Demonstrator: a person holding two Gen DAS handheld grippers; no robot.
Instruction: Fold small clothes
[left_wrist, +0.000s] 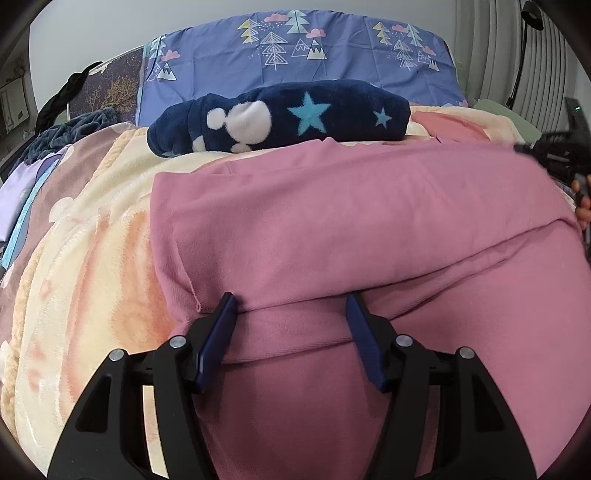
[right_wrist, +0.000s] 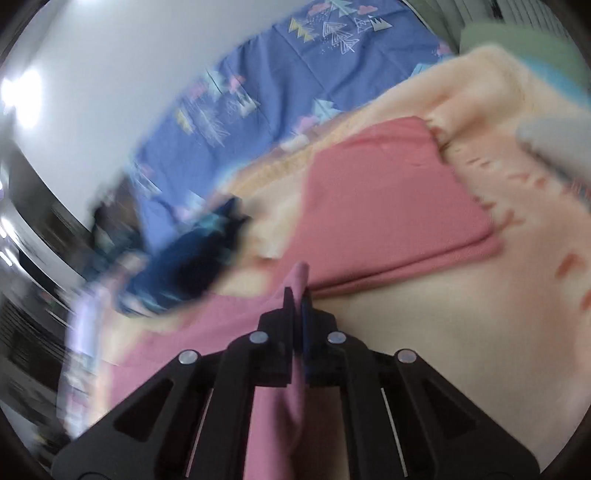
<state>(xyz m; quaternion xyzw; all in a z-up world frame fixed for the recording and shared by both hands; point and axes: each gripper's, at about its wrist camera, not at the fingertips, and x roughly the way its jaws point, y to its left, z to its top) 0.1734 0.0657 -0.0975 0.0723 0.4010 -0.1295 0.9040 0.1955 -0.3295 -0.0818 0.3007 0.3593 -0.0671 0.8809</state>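
Observation:
A mauve-pink garment (left_wrist: 351, 229) lies spread on the cream and peach fleece blanket (left_wrist: 92, 280), with a fold line across its near part. My left gripper (left_wrist: 291, 302) is open, its blue fingers (left_wrist: 221, 328) standing on either side of a fold in the pink cloth. My right gripper (right_wrist: 297, 295) is shut on an edge of the pink garment (right_wrist: 280, 398), which runs back between its jaws; this view is motion-blurred. The right gripper also shows at the right edge of the left wrist view (left_wrist: 554, 155).
A folded navy fleece with stars and white dots (left_wrist: 280, 118) lies behind the pink garment. A folded salmon-pink piece (right_wrist: 388, 206) lies on the blanket ahead of the right gripper. A blue tree-print pillow (left_wrist: 295, 55) stands at the back. Dark clothes (left_wrist: 74, 129) sit at left.

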